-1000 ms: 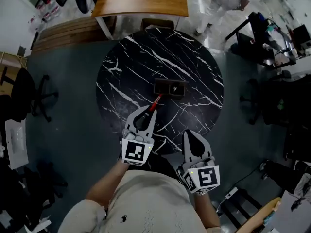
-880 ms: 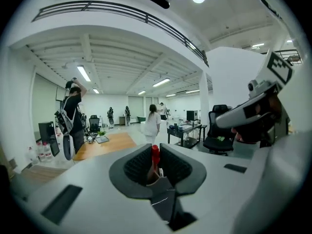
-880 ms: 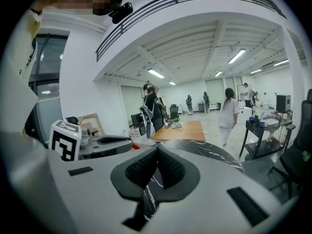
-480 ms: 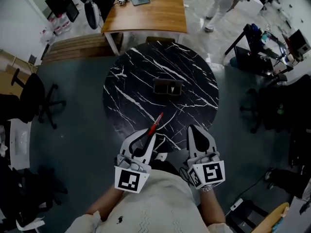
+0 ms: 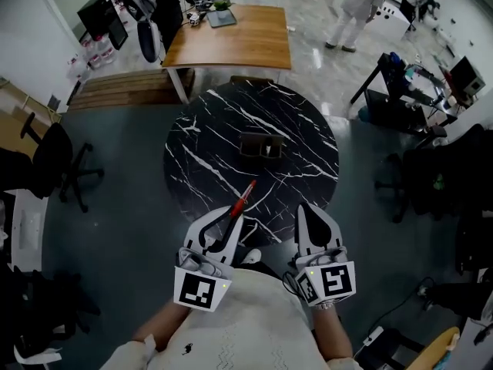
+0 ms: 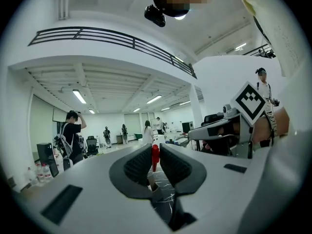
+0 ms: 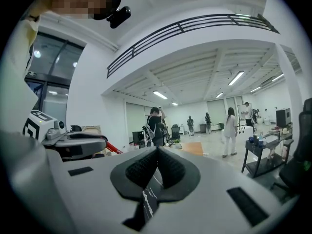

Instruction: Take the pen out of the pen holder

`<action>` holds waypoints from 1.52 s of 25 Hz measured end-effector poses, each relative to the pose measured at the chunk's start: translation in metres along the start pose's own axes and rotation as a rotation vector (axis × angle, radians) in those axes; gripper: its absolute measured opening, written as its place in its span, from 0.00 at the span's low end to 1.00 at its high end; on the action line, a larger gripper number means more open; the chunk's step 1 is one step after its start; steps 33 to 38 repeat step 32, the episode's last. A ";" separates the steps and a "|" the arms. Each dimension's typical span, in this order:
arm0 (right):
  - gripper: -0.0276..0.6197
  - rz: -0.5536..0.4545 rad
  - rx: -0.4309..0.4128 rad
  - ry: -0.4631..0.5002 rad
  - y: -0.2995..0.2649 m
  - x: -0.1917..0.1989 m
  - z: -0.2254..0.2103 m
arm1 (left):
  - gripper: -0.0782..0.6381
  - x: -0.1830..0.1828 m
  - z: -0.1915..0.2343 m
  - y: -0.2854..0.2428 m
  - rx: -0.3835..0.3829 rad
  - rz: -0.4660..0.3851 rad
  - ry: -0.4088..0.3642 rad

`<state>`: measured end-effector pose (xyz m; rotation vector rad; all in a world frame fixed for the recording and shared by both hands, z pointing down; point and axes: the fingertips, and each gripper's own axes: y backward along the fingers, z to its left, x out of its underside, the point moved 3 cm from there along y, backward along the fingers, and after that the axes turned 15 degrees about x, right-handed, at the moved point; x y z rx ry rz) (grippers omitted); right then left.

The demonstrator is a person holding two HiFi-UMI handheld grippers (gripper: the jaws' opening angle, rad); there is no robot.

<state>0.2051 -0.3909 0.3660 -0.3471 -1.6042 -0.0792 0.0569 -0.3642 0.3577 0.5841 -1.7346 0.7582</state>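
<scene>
- Our left gripper point(image 5: 233, 219) clamps the slim red pen point(image 5: 246, 196) over the near edge of the round black marble table point(image 5: 199, 154).
- The dark rectangular pen holder point(image 5: 259, 145) stands mid-table, well apart from the pen.
- Our right gripper point(image 5: 306, 210) is closed on nothing.

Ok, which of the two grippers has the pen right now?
The left gripper: its jaws are shut on the red pen, which sticks out past the tips. The right gripper has its jaws closed together on nothing.

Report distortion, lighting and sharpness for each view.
Head view: dim and bowed at the edges, though the black marble table is sharp. Left gripper view: strong fisheye with dark corners, bright room, the red pen crisp between the jaws. Right gripper view: same fisheye, similarly bright.
</scene>
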 end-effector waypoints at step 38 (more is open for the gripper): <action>0.07 0.075 -0.076 -0.017 -0.004 0.018 0.020 | 0.19 0.030 0.006 0.016 -0.082 0.047 0.043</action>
